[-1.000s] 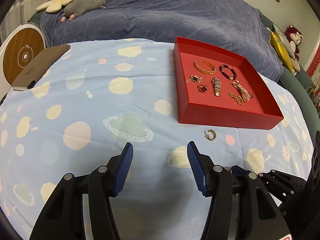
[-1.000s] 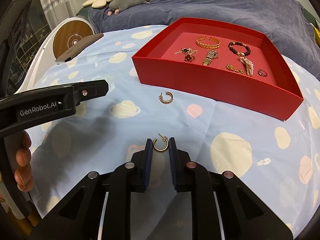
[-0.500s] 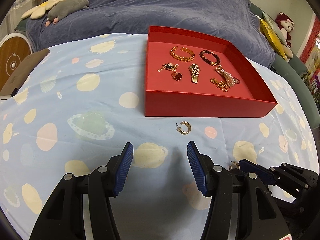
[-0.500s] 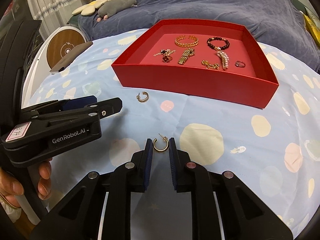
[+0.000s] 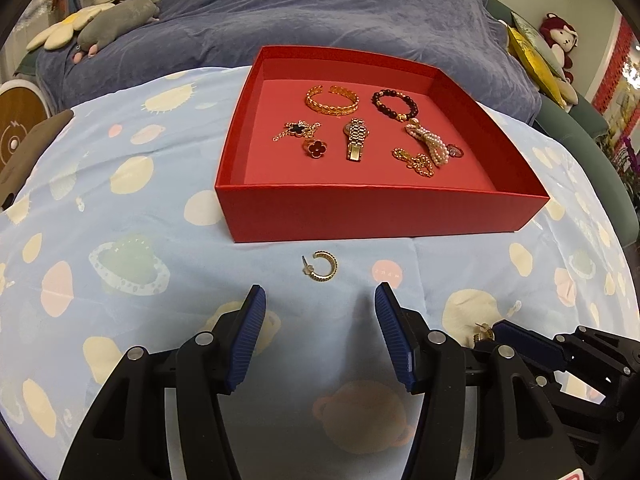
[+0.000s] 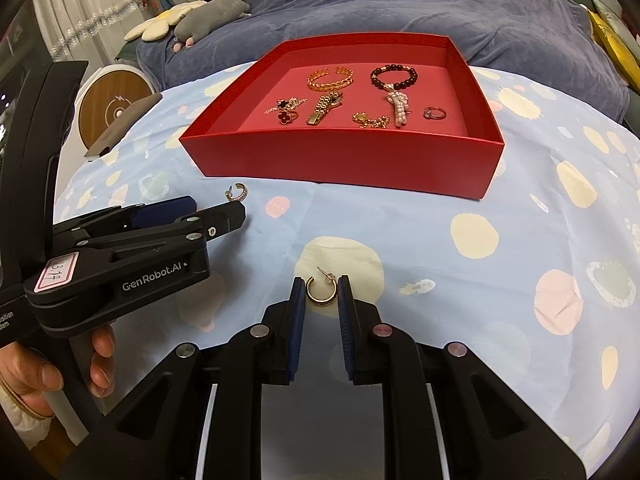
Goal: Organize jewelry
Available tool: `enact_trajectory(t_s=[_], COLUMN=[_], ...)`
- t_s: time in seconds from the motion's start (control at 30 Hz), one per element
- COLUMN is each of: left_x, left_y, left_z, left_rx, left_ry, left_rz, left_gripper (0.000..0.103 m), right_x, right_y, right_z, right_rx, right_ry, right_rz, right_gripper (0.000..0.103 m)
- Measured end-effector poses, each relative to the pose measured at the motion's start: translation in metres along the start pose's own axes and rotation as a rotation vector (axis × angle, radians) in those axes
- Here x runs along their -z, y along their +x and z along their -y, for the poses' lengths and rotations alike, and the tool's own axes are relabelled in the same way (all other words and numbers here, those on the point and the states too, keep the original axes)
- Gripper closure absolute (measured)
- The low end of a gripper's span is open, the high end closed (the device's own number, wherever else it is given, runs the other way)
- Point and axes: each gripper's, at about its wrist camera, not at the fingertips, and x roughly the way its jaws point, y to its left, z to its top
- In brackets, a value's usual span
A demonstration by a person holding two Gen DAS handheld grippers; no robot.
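Observation:
A red box (image 5: 380,216) (image 6: 344,160) holds several jewelry pieces: a gold bangle (image 5: 332,100), a dark bead bracelet (image 5: 395,105), a watch (image 5: 355,138), a clover ring (image 5: 316,149), a pearl strand (image 5: 428,142). A loose gold hoop earring (image 5: 322,267) (image 6: 237,192) lies on the cloth just in front of the box. My left gripper (image 5: 320,316) (image 6: 192,216) is open, just short of that earring. My right gripper (image 6: 322,294) is shut on a second gold hoop earring (image 6: 321,290) (image 5: 482,332), held low over the cloth at the right.
The box sits on a light blue cloth (image 5: 132,208) with planet prints. A bed with a blue-grey blanket (image 5: 320,8) lies behind. A round wooden-faced device (image 6: 114,110) and a dark flat case (image 6: 120,128) are at the far left. Plush toys (image 5: 100,24) rest on the bed.
Both grippers have moved toward the box, which looms larger. The loose earring now lies close ahead of my left fingers. The right gripper keeps its earring.

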Motion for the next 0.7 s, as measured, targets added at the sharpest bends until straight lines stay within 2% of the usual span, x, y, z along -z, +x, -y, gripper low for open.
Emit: enact_trajectory(t_s=[0.27,0.43,0.53,0.7], left_x=[-0.002,-0.004,-0.004,-0.003], left_y=[0.01,0.012,0.012,0.012], left_z=[0.013,0.017,0.016,0.017], left_rx=[-0.023,-0.039,-0.045,-0.032], left_ry=[0.041,0.07,0.074,0.077], left_rz=[0.011,0.022,0.024,0.022], left_gripper=[0.051,0.078,0.089,0.09], right_x=[-0.001,0.0,0.0,-0.001], right_y=[-0.002,0.0,0.0,0.0], right_z=[0.004,0.005,0.007,0.008], right_rx=[-0.003,-0.003,-0.002,-0.005], right_ry=[0.011,0.015,0.017,0.018], right_rz=[0.0,-0.006,-0.009,-0.009], right_gripper=[0.087,0.087,0.087,0.087])
